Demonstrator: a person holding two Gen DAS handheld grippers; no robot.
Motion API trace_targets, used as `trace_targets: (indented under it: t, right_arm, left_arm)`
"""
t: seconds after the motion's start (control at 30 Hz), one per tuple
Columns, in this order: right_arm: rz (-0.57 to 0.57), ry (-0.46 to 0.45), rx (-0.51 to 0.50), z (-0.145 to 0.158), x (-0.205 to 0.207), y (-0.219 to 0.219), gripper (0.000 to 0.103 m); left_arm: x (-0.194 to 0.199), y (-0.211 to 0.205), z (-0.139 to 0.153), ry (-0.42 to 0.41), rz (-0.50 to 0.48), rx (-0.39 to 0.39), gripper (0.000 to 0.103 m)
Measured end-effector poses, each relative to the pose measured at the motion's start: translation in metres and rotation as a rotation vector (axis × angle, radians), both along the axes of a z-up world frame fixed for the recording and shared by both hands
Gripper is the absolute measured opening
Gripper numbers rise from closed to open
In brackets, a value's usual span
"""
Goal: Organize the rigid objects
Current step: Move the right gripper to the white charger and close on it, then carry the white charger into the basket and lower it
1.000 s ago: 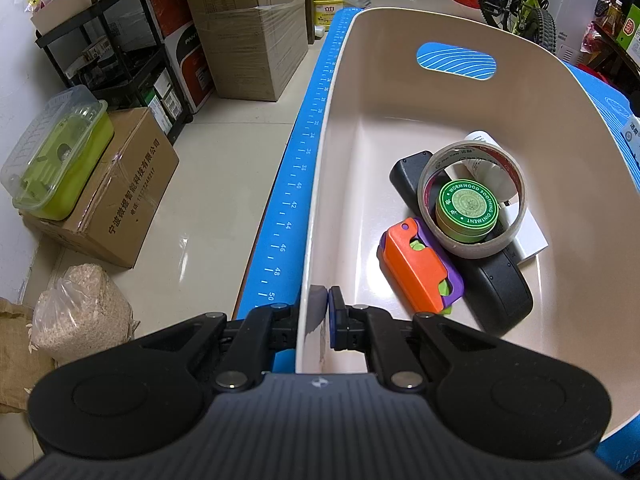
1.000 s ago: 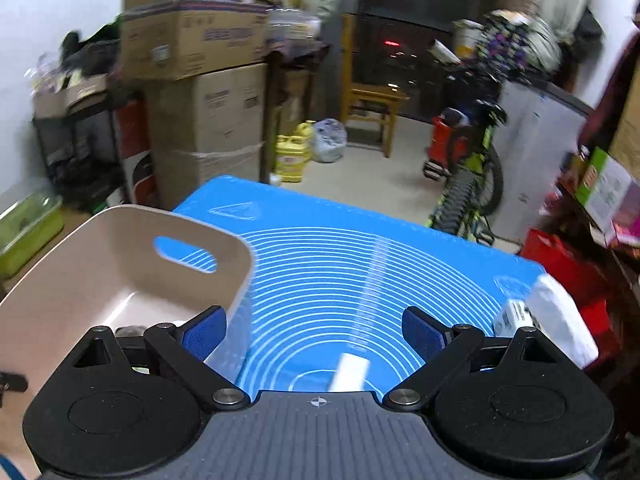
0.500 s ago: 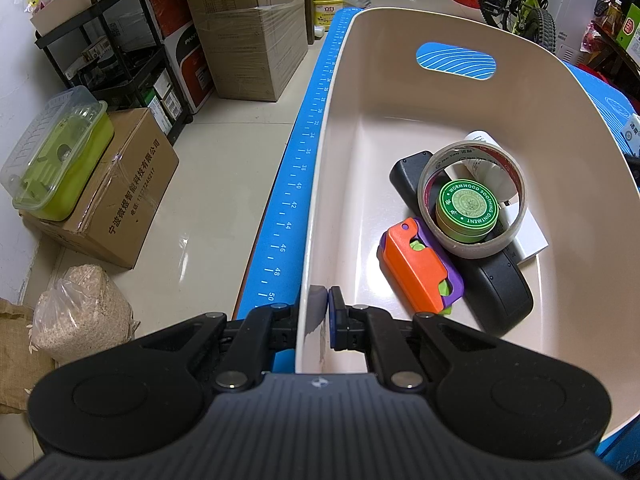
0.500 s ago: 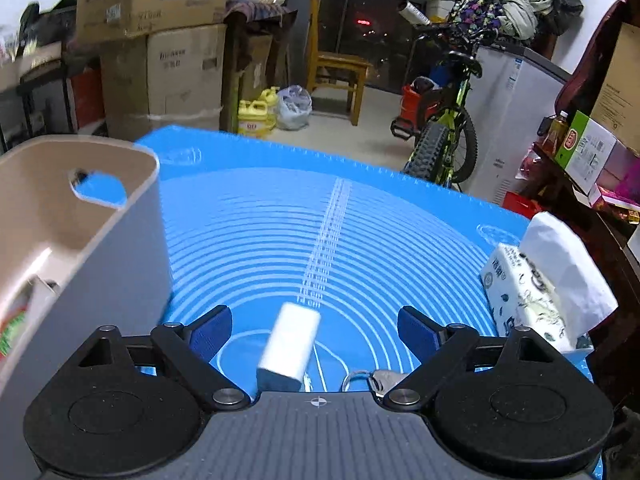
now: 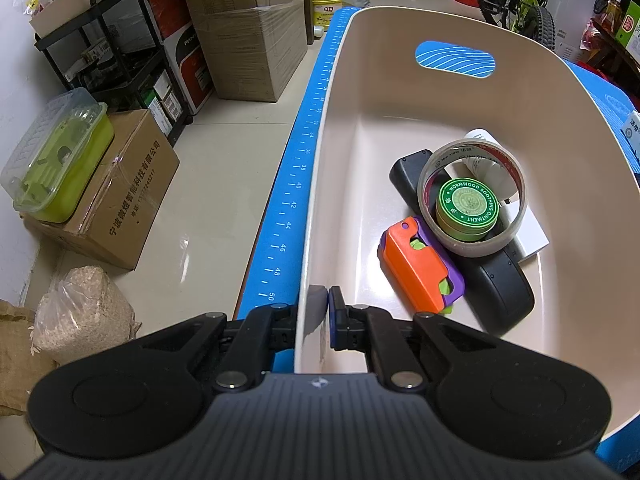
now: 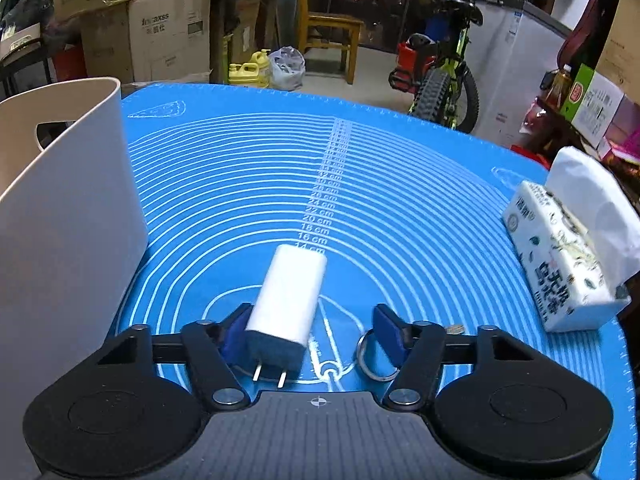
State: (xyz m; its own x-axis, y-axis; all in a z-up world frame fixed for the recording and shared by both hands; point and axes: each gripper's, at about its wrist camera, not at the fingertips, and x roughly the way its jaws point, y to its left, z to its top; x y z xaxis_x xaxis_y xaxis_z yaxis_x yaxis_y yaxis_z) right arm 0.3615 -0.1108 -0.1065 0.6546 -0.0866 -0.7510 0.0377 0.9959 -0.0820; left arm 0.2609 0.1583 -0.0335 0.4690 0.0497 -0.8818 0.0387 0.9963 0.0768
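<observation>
A tissue pack [image 6: 568, 256] sat at the blue mat's [image 6: 360, 184] right edge, and a key ring [image 6: 374, 356] lay by the right gripper's [image 6: 314, 334] far finger. Only the left view showed inside the beige bin [image 5: 400, 92]: tape roll [image 5: 472, 204], green tin [image 5: 466, 208], orange toy [image 5: 416, 268]. The left gripper [image 5: 318, 316] clenched the bin's wall. The white charger [image 6: 286, 296] lay between the right gripper's spread fingers, against the left one.

pale tiled floor [image 5: 224, 184], stacked cardboard boxes [image 5: 244, 28], a wooden chair [image 6: 328, 28], a bicycle [image 6: 444, 76].
</observation>
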Motion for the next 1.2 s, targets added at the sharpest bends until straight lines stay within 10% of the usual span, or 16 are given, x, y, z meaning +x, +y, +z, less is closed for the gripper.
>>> trace_targets:
  t: [0.17, 0.77, 1.2]
  right_arm:
    - [0.006, -0.006, 0.028, -0.003, 0.0, 0.009, 0.038]
    - [-0.025, -0.16, 0.084, 0.07, -0.027, 0.015, 0.037]
    - [0.195, -0.301, 0.103, 0.129, -0.051, 0.078, 0.037]
  left_arm:
    - [0.0, 0.0, 0.0, 0.0, 0.0, 0.001, 0.011]
    - [0.0, 0.0, 0.0, 0.0, 0.0, 0.002, 0.011]
    - [-0.001, 0.001, -0.001, -0.001, -0.001, 0.002, 0.011]
